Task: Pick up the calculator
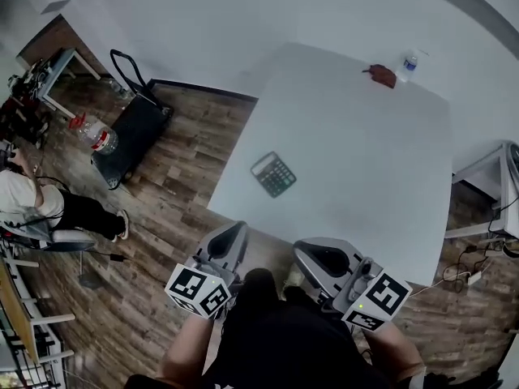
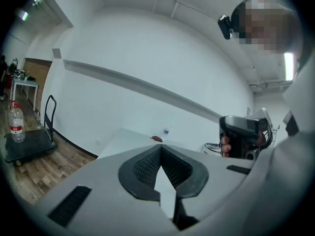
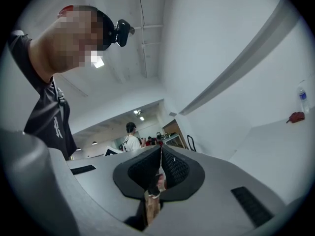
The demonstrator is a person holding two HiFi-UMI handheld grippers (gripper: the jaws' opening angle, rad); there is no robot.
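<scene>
A dark grey calculator (image 1: pixel 273 174) lies flat on the white table (image 1: pixel 357 160), near its front left corner. My left gripper (image 1: pixel 229 241) hangs just off the table's near edge, in front of the calculator, with its jaws shut and nothing between them (image 2: pixel 160 147). My right gripper (image 1: pixel 328 259) is beside it to the right, also off the near edge, with jaws shut and empty (image 3: pixel 161 149). Neither gripper touches the calculator. The calculator is hidden in both gripper views. The right gripper (image 2: pixel 243 136) shows in the left gripper view.
A water bottle (image 1: pixel 409 63) and a small brown object (image 1: pixel 381 74) sit at the table's far edge. On the wooden floor to the left stands a black trolley (image 1: pixel 134 128) beside a bottle (image 1: pixel 97 136). A person (image 1: pixel 32 201) sits at far left. Shelving (image 1: pixel 495 185) stands at right.
</scene>
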